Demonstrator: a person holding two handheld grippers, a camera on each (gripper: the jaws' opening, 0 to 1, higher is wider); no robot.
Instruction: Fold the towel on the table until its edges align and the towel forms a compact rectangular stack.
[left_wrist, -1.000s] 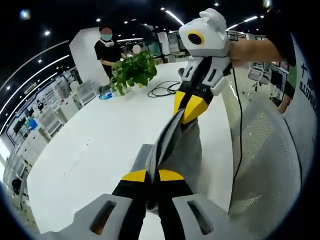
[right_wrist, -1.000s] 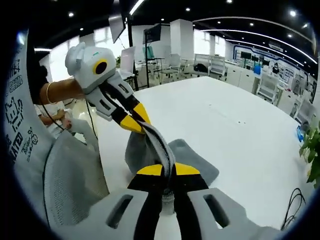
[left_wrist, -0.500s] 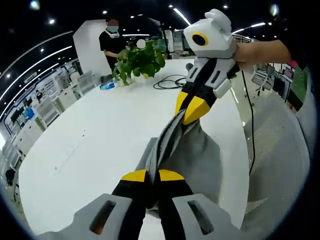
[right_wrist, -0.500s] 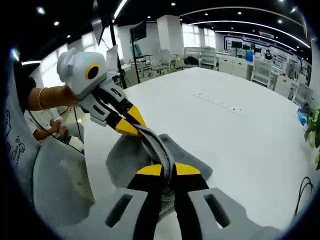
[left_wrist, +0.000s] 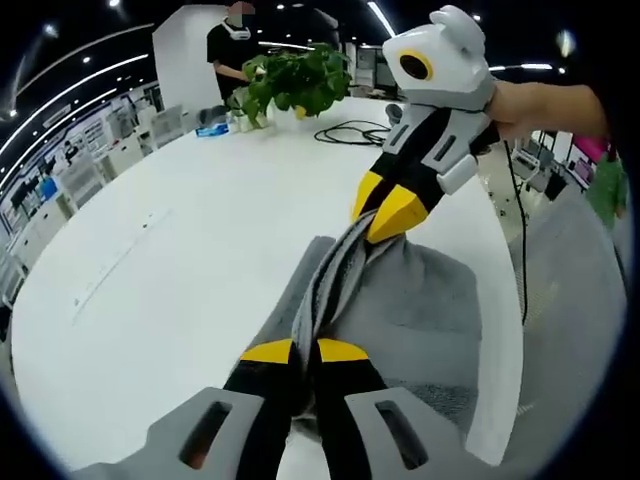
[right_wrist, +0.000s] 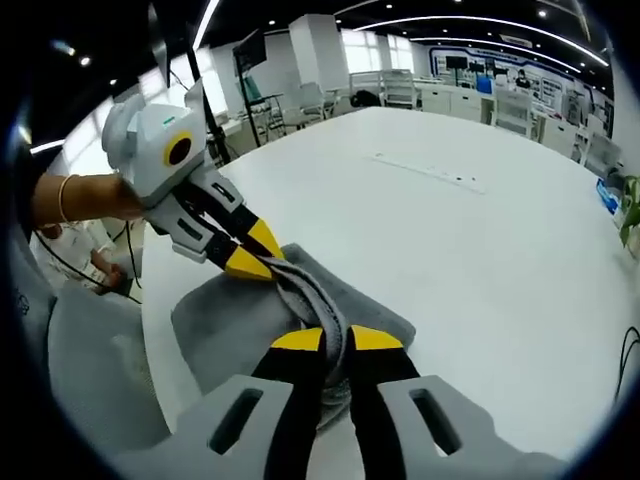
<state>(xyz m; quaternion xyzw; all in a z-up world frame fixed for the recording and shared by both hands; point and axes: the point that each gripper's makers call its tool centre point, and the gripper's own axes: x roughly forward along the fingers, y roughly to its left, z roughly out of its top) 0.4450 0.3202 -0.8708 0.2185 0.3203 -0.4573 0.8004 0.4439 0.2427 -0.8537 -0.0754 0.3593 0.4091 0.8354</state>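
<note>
Left gripper view shows the left gripper (left_wrist: 305, 350) and right gripper (left_wrist: 385, 213) both clamped on one raised edge of the grey towel (left_wrist: 420, 315), which drapes onto the white tabletop (left_wrist: 180, 260).

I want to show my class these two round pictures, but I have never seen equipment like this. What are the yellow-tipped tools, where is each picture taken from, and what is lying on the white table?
No robot here: a person holds a hand-held gripper in each hand, each with a camera looking along its two jaws. In the left gripper view, the left gripper rises from the bottom, and the right gripper comes in from above. The right gripper view is the reverse, with the left gripper reaching in. Both are shut on one edge of a grey towel, which lies partly on the white table. A plant and a black cable sit at the far end.
</note>
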